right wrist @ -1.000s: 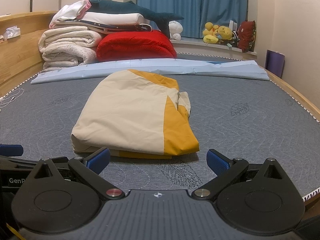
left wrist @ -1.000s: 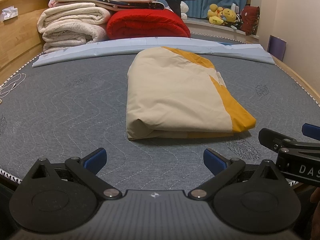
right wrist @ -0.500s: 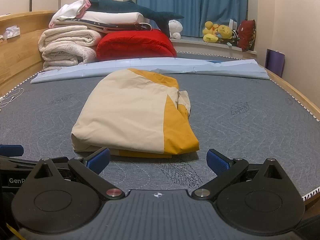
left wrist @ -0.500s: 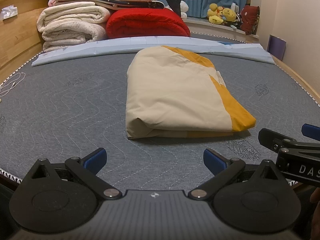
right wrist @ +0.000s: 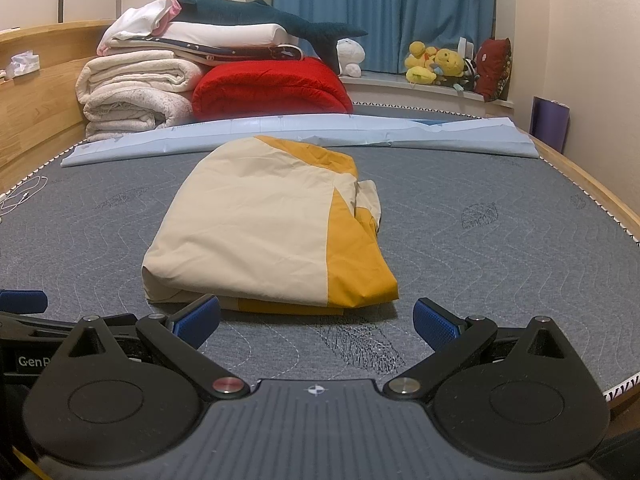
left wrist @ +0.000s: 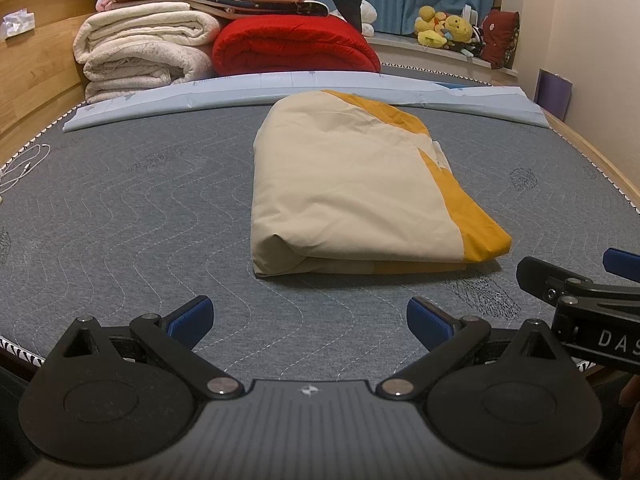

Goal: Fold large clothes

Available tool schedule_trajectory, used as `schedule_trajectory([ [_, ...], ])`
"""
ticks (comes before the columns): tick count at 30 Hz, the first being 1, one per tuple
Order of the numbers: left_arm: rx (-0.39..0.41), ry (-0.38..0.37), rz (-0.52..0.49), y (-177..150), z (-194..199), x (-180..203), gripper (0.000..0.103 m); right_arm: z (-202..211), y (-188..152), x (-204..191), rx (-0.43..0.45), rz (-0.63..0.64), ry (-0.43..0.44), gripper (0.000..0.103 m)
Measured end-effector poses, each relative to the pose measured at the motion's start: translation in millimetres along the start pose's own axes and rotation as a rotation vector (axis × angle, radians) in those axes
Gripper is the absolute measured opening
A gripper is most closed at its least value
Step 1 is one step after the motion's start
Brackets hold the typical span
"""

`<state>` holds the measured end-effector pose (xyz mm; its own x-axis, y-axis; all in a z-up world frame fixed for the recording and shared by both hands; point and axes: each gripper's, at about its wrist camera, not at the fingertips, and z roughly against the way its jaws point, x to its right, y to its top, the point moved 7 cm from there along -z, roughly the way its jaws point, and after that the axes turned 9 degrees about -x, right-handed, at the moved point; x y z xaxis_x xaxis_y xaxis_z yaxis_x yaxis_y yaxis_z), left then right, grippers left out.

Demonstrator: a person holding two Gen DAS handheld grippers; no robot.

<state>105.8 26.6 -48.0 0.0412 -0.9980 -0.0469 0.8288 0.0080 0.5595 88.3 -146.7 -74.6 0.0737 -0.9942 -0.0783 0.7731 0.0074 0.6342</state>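
One grey quilted mattress (left wrist: 120, 216) fills a bedroom with blue curtains (right wrist: 384, 12) and a wooden bed frame (left wrist: 36, 80). At its far end lie one pale blue folded sheet (left wrist: 304, 88), two cream blankets (left wrist: 144, 52) and one red blanket (left wrist: 292, 46), stacked bedding on top. One folded cream-and-orange garment (left wrist: 352, 188) lies mid-mattress. The left gripper (left wrist: 308, 318) and right gripper (right wrist: 316, 316) hover near its front edge, fingers (left wrist: 192, 316) spread wide, both empty. Several plush toys (right wrist: 436, 64) sit on the windowsill.
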Motion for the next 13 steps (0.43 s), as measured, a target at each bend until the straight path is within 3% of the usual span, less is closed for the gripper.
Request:
schedule_trajectory([
  [13, 0.000, -0.002, -0.002, -2.1, -2.2, -0.3, 0.103, -1.4, -3.6, -0.5, -0.004, -0.002, 0.000, 0.102],
])
